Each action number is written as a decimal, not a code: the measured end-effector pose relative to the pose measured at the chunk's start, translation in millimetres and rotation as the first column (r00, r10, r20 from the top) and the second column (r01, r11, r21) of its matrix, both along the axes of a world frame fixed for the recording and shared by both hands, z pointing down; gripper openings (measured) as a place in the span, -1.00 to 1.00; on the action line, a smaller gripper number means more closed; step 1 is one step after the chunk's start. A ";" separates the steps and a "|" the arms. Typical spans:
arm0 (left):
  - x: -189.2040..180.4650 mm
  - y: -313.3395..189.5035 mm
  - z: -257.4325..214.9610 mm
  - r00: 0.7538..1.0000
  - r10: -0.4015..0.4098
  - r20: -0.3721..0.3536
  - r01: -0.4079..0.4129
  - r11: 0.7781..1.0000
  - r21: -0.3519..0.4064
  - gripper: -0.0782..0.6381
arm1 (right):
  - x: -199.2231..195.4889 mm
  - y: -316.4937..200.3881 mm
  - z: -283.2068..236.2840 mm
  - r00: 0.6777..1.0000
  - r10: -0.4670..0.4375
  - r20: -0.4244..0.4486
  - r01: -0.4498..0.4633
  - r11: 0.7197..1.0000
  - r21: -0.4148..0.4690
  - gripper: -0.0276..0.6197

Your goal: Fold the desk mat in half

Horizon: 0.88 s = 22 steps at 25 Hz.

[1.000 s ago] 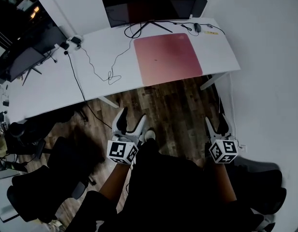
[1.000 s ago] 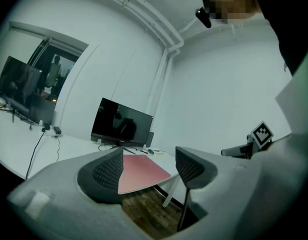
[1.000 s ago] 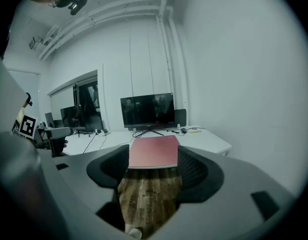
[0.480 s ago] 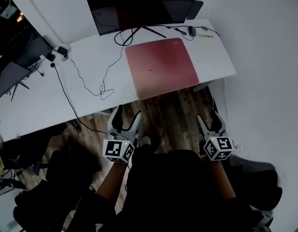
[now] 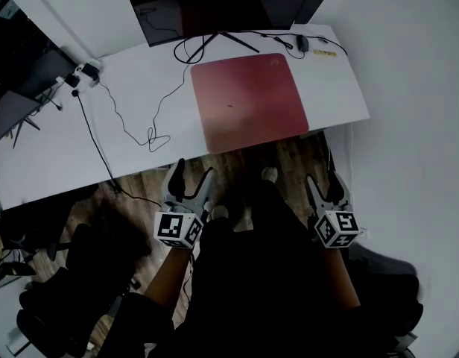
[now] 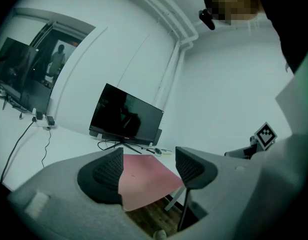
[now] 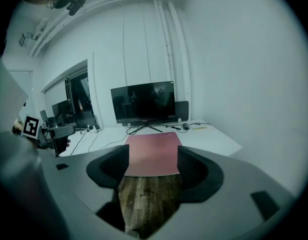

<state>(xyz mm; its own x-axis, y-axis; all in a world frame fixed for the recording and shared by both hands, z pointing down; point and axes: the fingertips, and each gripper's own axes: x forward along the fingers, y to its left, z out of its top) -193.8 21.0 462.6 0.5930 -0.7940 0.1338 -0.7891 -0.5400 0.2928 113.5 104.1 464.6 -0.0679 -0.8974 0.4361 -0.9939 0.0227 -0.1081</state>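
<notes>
A pink desk mat [image 5: 248, 100] lies flat on the white desk [image 5: 80, 144], in front of the monitor. It also shows between the jaws as the mat [image 6: 144, 179] in the left gripper view and the mat [image 7: 151, 154] in the right gripper view. My left gripper [image 5: 191, 183] is open and empty, held over the wooden floor short of the desk's near edge. My right gripper [image 5: 324, 185] is open and empty too, level with the desk's right end. Neither touches the mat.
A black monitor [image 5: 214, 2] stands at the back of the desk, with a loose black cable [image 5: 133, 125] trailing left and a mouse [image 5: 302, 43] at the back right. Dark office chairs [image 5: 73, 274] stand at the left. A white wall [image 5: 416, 88] closes the right side.
The view has shifted closer to the desk. Both grippers have come up slightly toward the desk's near edge and stay open.
</notes>
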 end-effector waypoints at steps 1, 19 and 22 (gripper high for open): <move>2.9 -4.1 0.5 1.000 -0.013 0.003 0.013 1.000 0.001 0.09 | 3.5 -7.9 2.4 1.000 -0.014 0.006 0.014 1.000 0.003 -0.03; 97.9 -108.9 -0.9 0.971 -0.232 0.057 0.235 0.971 -0.046 0.09 | 102.3 -183.8 20.0 0.967 -0.241 0.086 0.241 0.970 0.005 -0.03; 110.0 -118.6 13.8 0.964 -0.259 0.055 0.264 0.959 -0.107 0.09 | 116.2 -195.2 32.1 0.961 -0.242 0.135 0.247 0.969 -0.016 -0.03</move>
<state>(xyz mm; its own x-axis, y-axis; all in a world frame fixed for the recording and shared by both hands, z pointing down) -83.9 -97.6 476.4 0.3586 -0.8993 0.2503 -0.9108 -0.2784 0.3047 229.7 -91.1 496.7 -0.3418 -0.8319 0.4372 -0.9356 0.2576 -0.2413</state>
